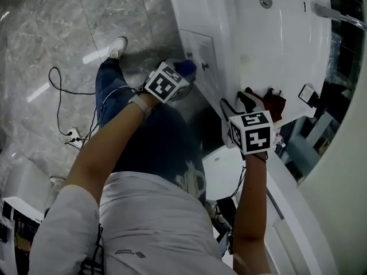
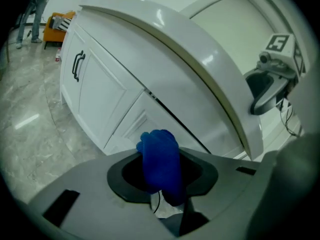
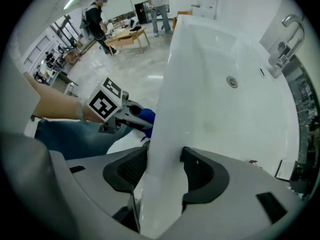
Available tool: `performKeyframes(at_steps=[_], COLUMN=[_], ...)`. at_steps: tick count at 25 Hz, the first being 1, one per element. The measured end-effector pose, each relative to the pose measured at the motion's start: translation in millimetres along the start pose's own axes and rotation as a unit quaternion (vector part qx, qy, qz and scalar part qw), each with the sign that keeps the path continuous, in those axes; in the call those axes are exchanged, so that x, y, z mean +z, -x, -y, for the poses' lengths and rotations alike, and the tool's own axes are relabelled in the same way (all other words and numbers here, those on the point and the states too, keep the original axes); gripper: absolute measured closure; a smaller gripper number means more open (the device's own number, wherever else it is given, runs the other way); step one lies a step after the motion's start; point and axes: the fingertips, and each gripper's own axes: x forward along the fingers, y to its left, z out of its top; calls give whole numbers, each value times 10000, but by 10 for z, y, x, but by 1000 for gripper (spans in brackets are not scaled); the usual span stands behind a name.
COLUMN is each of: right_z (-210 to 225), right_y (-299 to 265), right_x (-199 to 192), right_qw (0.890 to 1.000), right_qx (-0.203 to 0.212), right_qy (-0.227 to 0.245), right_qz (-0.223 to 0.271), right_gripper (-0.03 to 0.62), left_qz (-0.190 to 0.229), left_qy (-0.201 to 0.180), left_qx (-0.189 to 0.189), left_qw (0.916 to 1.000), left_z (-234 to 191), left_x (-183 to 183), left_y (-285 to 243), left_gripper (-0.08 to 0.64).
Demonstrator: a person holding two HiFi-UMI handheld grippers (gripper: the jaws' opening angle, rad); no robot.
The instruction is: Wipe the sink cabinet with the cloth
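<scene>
Before cabinet front: left gripper jaws pinch cloth; press it flat, wipe overlapping strokes. Right gripper jaws spread astride rim, likely bracing.

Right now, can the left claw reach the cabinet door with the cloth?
Probably yes: the left claw holds the blue cloth facing the cabinet door with nothing between; the right claw straddles the sink rim, aside.
</scene>
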Motion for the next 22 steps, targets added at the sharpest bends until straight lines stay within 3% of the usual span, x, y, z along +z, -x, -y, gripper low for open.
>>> performKeyframes(at_steps=[5, 9, 19, 22], right_z=[39, 54, 60, 71], right_y=[-77, -88, -91, -89], right_x=[11, 15, 32, 34], right_qw=[9953, 9941, 9923, 9920], right_qx=[-617, -912, -1181, -1233], right_qy=[241, 185, 73, 23], right_qz=[-706, -565, -379, -254], right_gripper=[359, 359, 359, 359], left_qz=[-100, -127, 250, 201], left_qy=[-14, -38, 414, 839], left_qx=[-130, -37, 128, 122], left_qw=[9999, 9999, 9987, 9962], left_z=[-57, -197, -491, -553], left_x=[-102, -83, 151, 227], left_y=[-274, -423, -849, -1009], left_gripper=[436, 423, 442, 445])
